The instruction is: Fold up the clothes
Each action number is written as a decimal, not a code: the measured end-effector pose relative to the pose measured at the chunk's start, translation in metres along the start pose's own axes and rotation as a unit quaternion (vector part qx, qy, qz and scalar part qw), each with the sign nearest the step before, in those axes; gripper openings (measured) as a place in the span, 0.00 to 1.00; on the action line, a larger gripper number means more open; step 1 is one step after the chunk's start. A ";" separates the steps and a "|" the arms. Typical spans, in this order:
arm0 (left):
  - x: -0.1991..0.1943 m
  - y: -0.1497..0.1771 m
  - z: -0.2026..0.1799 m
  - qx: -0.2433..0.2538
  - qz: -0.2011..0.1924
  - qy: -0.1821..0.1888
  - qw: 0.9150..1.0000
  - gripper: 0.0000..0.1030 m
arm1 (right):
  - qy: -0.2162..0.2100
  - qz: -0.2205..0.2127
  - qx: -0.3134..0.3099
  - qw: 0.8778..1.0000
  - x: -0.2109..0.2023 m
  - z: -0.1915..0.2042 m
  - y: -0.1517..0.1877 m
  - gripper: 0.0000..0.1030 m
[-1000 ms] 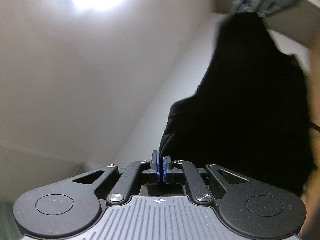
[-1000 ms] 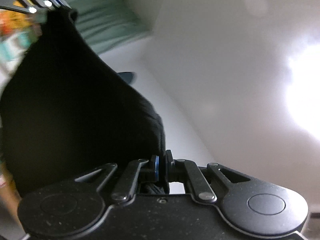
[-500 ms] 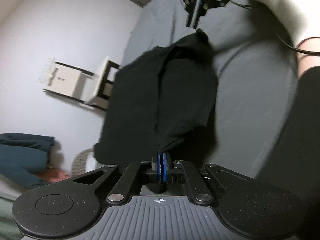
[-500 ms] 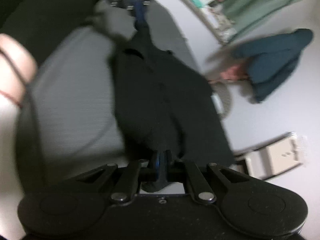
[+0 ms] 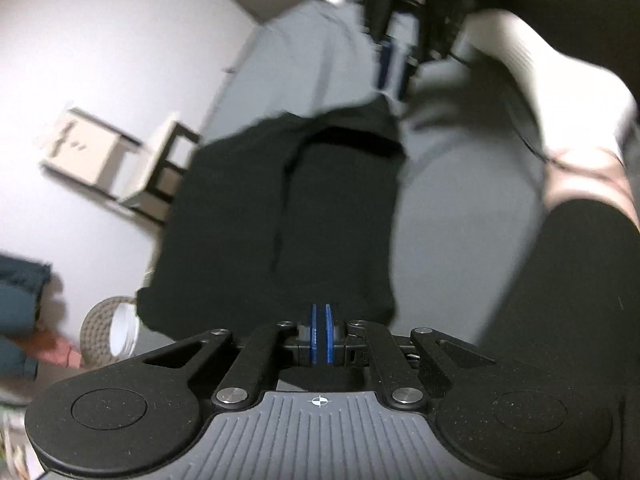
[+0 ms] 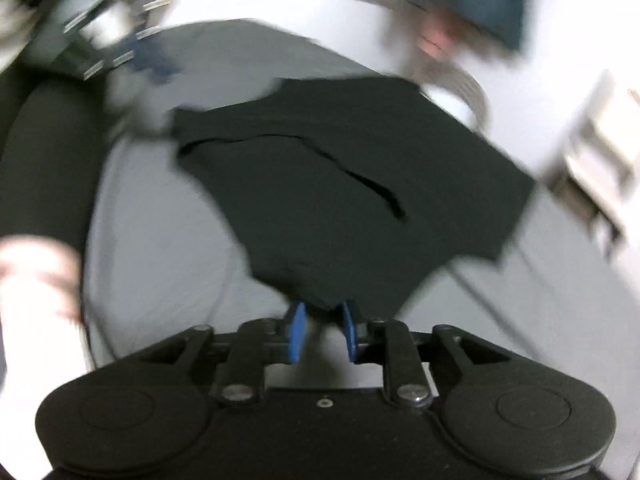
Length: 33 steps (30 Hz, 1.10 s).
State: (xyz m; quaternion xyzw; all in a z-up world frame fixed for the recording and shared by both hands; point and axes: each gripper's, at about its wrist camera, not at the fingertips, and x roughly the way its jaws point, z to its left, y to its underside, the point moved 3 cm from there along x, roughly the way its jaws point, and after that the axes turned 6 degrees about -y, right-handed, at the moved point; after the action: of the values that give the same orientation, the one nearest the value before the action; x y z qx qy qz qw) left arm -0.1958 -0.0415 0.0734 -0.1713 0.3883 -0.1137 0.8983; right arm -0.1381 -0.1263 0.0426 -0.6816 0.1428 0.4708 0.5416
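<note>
The black garment lies spread on the grey bed; the left tongs are clenched on its near edge, the right tongs released beside its corner

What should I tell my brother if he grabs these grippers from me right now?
Left gripper: shut on the near edge of the black garment.
Right gripper: open, with the garment's corner between its fingers, not pinched.
The garment lies spread on the grey surface, one layer over another.
Done: laid down.
Left: probably free the left gripper and make the remaining folds.
</note>
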 end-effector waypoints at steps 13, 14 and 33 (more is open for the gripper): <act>0.093 -0.075 0.036 -0.320 -0.056 0.225 0.919 0.05 | -0.117 -0.057 0.321 0.938 0.031 -0.091 0.031 0.25; 0.105 -0.074 0.034 -0.345 -0.048 0.244 0.905 0.05 | -0.121 -0.066 0.326 0.935 0.033 -0.090 0.032 0.25; 0.164 -0.055 -0.003 -0.403 0.013 0.187 0.896 0.60 | -0.085 -0.126 0.280 0.948 0.007 -0.067 0.026 0.29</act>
State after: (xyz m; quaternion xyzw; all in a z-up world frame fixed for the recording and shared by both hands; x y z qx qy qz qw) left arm -0.0919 -0.1474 -0.0147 -0.4895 0.5636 0.0347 0.6645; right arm -0.1206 -0.1921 0.0193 -0.4725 0.1349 0.3962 0.7756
